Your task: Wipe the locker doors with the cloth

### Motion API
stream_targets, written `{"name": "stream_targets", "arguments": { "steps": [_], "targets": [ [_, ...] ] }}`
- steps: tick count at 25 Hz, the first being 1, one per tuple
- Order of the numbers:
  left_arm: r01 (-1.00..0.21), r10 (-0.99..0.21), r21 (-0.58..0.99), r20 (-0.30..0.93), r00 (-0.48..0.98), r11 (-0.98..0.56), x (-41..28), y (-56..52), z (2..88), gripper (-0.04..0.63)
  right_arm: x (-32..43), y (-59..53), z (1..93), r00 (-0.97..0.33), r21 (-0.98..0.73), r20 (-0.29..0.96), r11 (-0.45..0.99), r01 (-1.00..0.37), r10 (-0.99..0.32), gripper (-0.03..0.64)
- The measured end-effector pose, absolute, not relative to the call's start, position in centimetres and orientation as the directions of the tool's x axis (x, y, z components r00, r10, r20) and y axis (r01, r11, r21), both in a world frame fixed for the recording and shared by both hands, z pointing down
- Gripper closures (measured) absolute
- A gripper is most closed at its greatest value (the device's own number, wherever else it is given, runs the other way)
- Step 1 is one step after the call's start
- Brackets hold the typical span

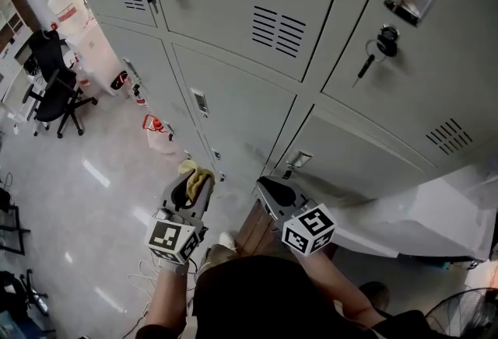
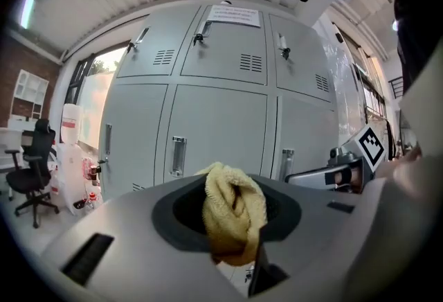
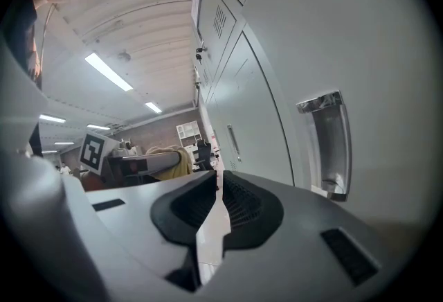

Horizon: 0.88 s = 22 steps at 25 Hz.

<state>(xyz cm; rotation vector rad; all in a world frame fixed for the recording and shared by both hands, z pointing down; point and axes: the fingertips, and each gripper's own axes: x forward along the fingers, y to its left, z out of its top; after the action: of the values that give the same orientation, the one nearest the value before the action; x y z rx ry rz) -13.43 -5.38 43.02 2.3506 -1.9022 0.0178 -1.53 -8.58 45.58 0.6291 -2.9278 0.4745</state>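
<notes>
A yellow cloth (image 1: 195, 173) is pinched in my left gripper (image 1: 191, 183), held low in front of the grey locker doors (image 1: 241, 108) and apart from them. In the left gripper view the cloth (image 2: 233, 212) bunches between the shut jaws, with the lower locker doors (image 2: 216, 129) straight ahead. My right gripper (image 1: 274, 191) is beside it to the right, shut with nothing in it, close to a recessed door handle (image 1: 298, 159). In the right gripper view the gripper (image 3: 216, 188) points along the locker face, next to that handle (image 3: 325, 143).
A key hangs in the lock (image 1: 383, 43) of the upper right door. A black office chair (image 1: 53, 89) and a water dispenser (image 1: 76, 22) stand at the left. White plastic sheeting (image 1: 436, 213) covers something at the right, and a fan (image 1: 468, 314) is at the bottom right.
</notes>
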Motion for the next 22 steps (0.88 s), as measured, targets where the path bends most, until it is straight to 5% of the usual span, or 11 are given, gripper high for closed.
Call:
{"name": "stream_targets", "arguments": {
  "steps": [10,22],
  "targets": [
    [-0.980,-0.982,-0.076,0.066,0.178,-0.183,-11.7,-3.9,40.0,0.482,-2.0,-7.3,43.7,-0.935,-0.214,0.125,0.912,-0.351,-0.331,0.578],
    [-0.979,-0.979,-0.051,0.070,0.192,-0.195,-10.9,-4.4,40.4,0.482,-1.5,-6.7,42.5,-0.943,-0.117,0.130,0.940,-0.320,-0.305,0.578]
  ]
}}
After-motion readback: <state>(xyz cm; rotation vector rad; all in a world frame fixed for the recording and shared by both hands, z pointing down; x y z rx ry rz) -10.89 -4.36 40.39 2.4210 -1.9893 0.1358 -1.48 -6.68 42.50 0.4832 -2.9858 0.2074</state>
